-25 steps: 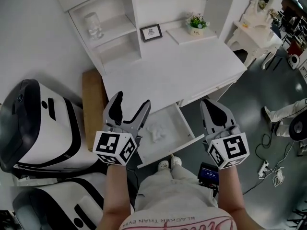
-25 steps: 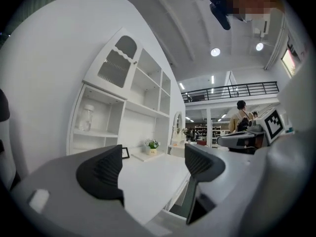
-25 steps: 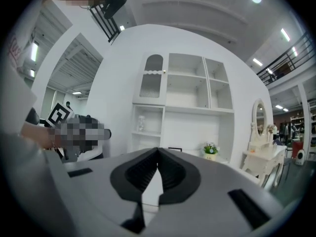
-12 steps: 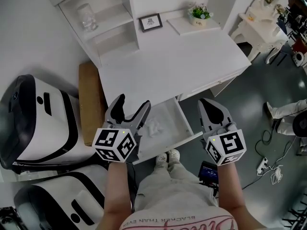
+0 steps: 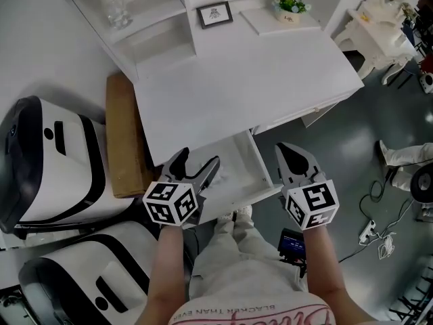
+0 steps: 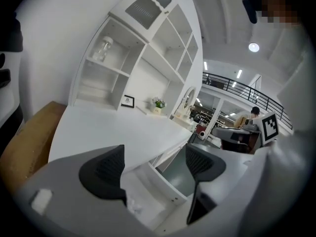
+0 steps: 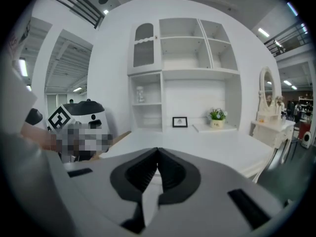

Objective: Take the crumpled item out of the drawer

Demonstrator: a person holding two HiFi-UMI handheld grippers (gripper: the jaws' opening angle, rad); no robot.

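The crumpled item [image 6: 133, 207] lay in the open drawer [image 5: 243, 162] under the bench [image 5: 257, 80], just ahead of the left tongs [image 5: 198, 160], which had just opened wide and empty; best to straddle the wad before closing, leaving the right tongs [image 5: 284, 147] shut beside the drawer.

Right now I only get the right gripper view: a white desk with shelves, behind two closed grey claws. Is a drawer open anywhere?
Observer: Yes. The head view shows a white desk drawer pulled out beneath the white desktop.
Visitor: Is the other claw grabbing something from it?
Observer: Not yet. The left gripper has just been opening its jaws. They stand wide apart and empty, with a small crumpled white item lying ahead of them in the drawer.
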